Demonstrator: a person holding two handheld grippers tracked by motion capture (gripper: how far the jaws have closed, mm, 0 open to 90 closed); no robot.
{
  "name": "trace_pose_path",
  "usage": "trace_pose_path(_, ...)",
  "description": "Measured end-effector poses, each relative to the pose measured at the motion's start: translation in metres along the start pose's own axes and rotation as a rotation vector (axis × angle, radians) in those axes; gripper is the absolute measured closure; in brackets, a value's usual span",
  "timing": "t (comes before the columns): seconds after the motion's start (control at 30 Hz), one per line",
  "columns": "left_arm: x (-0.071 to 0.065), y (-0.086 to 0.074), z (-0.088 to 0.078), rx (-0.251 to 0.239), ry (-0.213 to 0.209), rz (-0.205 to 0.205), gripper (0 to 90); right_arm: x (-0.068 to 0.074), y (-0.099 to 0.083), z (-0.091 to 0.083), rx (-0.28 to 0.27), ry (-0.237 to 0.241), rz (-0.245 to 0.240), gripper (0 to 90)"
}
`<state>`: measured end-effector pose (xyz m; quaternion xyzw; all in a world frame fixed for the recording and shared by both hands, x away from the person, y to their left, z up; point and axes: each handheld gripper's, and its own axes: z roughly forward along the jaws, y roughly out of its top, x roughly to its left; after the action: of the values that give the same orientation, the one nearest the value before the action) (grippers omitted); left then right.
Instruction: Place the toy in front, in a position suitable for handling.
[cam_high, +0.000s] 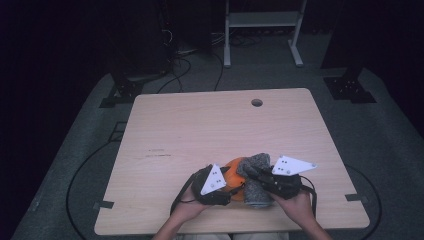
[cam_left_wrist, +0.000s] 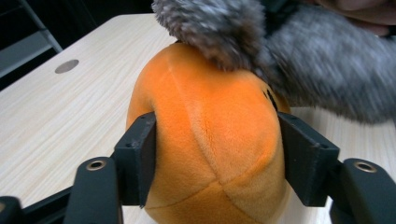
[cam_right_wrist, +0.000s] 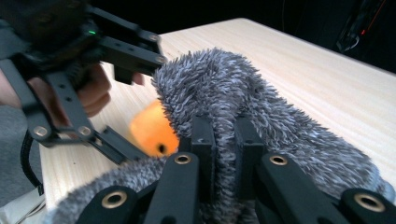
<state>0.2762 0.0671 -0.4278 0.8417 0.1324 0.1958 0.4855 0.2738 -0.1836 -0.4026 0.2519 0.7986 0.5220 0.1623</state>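
Near the tabletop's (cam_high: 200, 125) front edge, the left gripper (cam_left_wrist: 217, 161) clamps the orange plush (cam_left_wrist: 210, 140), a grip the left gripper view shows close up. Right gripper (cam_right_wrist: 226, 154) pinches grey fuzzy cloth (cam_right_wrist: 261, 116) draped over it, seen in the right gripper view. High view: dark room, cables (cam_high: 175, 67), white stand (cam_high: 262, 30).

This looks like a lab or recording studio set up for filming handwork. A plain wooden table (cam_high: 200, 130) with a cable hole (cam_high: 257, 102) stands alone on grey carpet (cam_high: 395, 150), ringed by dark surroundings. Black stand feet (cam_high: 350, 89) are fixed to the floor at the table's far corners, cables (cam_high: 177, 70) run loose across the carpet, and a white metal frame (cam_high: 262, 30) stands behind. Tape marks (cam_high: 104, 204) sit on the floor beside the table
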Motion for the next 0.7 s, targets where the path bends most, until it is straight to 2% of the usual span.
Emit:
trace_pose_path(0.1, 0.004, -0.002, -0.002, 0.003, -0.02, -0.012, 35.8, -0.018, -0.008, -0.001, 0.021, -0.024, 0.083, 81.1)
trace_pose_path(0.13, 0.008, -0.004, -0.001, 0.002, -0.03, -0.044, 35.3, -0.023, -0.011, -0.002, 0.035, -0.038, 0.108, 81.1)
trace_pose_path(0.17, 0.008, -0.004, -0.001, 0.002, -0.03, -0.044, 33.4, -0.023, -0.011, -0.002, 0.035, -0.038, 0.108, 81.1)
trace_pose_path(0.2, 0.012, -0.002, 0.001, 0.0, -0.05, -0.129, 26.6, -0.026, -0.016, -0.002, 0.048, -0.053, 0.124, 81.2)
trace_pose_path(0.23, 0.014, -0.001, 0.003, -0.007, -0.055, -0.189, 20.8, -0.023, -0.016, -0.001, 0.047, -0.055, 0.124, 81.2)
trace_pose_path(0.27, 0.014, -0.001, 0.003, -0.007, -0.055, -0.189, 17.1, -0.019, -0.014, 0.0, 0.05, -0.054, 0.106, 81.2)
trace_pose_path(0.3, 0.016, 0.0, 0.004, -0.009, -0.061, -0.244, 17.1, -0.019, -0.014, 0.0, 0.05, -0.054, 0.106, 81.2)
trace_pose_path(0.33, 0.018, 0.0, 0.004, -0.009, -0.046, -0.27, 25.2, -0.005, -0.005, 0.001, 0.044, -0.043, 0.043, 81.2)
trace_pose_path(0.37, 0.015, 0.0, 0.002, -0.016, -0.032, -0.212, 29.1, 0.0, -0.001, 0.001, 0.032, -0.03, 0.025, 81.1)
trace_pose_path(0.4, 0.015, 0.0, 0.002, -0.016, -0.032, -0.212, 32.0, 0.006, 0.002, 0.001, 0.007, 0.001, 0.009, 81.1)
trace_pose_path(0.43, 0.01, 0.001, 0.002, -0.024, -0.022, -0.16, 32.0, 0.006, 0.002, 0.001, 0.007, 0.001, 0.009, 81.1)
trace_pose_path(0.47, -0.002, 0.005, 0.001, -0.024, 0.003, -0.034, 34.2, 0.017, 0.008, 0.002, -0.007, 0.009, -0.044, 81.1)
trace_pose_path(0.5, -0.005, 0.006, 0.0, -0.01, 0.018, 0.012, 35.2, 0.018, 0.008, 0.003, 0.001, 0.01, -0.043, 81.1)
trace_pose_path(0.53, -0.006, 0.005, 0.0, -0.01, 0.016, 0.025, 36.3, 0.016, 0.007, 0.004, 0.004, 0.012, -0.041, 81.1)
trace_pose_path(0.6, -0.003, 0.003, 0.0, -0.017, 0.003, 0.017, 38.1, 0.003, 0.001, 0.001, 0.001, 0.007, 0.005, 81.1)
trace_pose_path(0.63, -0.003, 0.003, 0.0, -0.017, 0.003, 0.017, 38.3, -0.003, -0.001, -0.002, 0.005, -0.021, 0.025, 81.1)
trace_pose_path(0.67, 0.001, 0.0, -0.001, -0.02, -0.012, -0.005, 38.1, -0.009, -0.004, -0.004, 0.011, -0.048, 0.035, 81.1)
trace_pose_path(0.7, 0.001, 0.0, -0.001, -0.02, -0.012, -0.005, 37.1, -0.013, -0.006, -0.006, 0.024, -0.068, 0.033, 81.1)
